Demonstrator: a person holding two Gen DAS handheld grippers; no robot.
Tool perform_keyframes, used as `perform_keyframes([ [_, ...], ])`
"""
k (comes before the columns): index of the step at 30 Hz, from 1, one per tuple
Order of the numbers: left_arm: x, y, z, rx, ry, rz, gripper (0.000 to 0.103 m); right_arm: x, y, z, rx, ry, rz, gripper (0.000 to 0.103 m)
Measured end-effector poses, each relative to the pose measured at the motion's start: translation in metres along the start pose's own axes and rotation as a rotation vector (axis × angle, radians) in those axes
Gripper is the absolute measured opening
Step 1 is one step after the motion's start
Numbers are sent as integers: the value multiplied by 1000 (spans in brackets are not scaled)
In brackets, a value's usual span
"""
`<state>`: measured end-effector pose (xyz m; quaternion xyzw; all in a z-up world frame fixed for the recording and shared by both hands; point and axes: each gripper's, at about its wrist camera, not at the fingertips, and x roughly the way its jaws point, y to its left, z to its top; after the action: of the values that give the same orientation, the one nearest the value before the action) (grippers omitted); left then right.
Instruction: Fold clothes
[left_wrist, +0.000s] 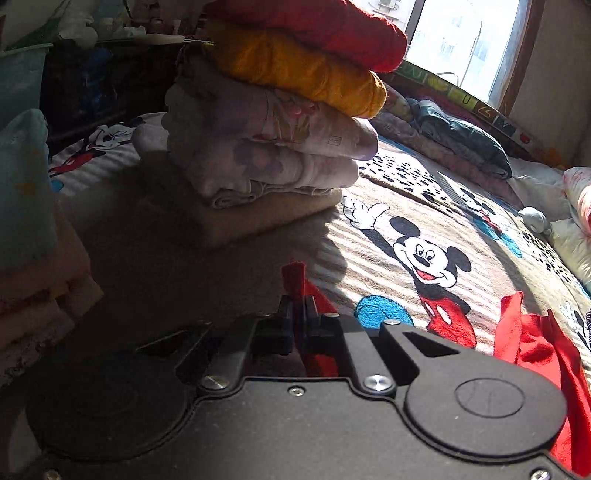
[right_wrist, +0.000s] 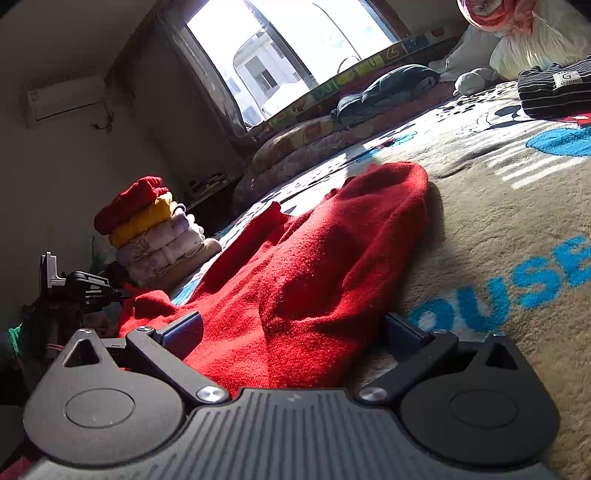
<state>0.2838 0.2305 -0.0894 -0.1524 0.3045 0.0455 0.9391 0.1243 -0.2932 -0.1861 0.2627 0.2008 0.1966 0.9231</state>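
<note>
A red knit garment (right_wrist: 314, 266) lies spread on the cartoon-mouse blanket (right_wrist: 498, 206). My right gripper (right_wrist: 293, 332) stands open, its fingers on either side of the near edge of the garment. My left gripper (left_wrist: 298, 314) is shut on a corner of the same red garment (left_wrist: 535, 343), and a strip of red cloth sticks up between its fingertips. The left gripper (right_wrist: 110, 291) also shows at the far left in the right wrist view, at the garment's corner. A stack of folded clothes (left_wrist: 266, 122) stands ahead of the left gripper, red and yellow pieces on top.
A folded dark striped garment (right_wrist: 557, 92) lies at the far right. Rolled bedding (right_wrist: 384, 88) and a small plush toy (right_wrist: 471, 81) sit under the window. A second pile of folded cloth (left_wrist: 26, 206) rises at the left. White bags (right_wrist: 535, 40) stand at the back right.
</note>
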Motion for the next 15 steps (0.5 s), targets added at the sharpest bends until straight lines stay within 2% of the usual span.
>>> perform_keyframes([
  [11,25,18,-24,21,38,42,3,-1,-1,-1,5,-3,9,102],
  [15,30,14,-29,66,50,80,7,-1,0,-1,5,-2,9,102],
])
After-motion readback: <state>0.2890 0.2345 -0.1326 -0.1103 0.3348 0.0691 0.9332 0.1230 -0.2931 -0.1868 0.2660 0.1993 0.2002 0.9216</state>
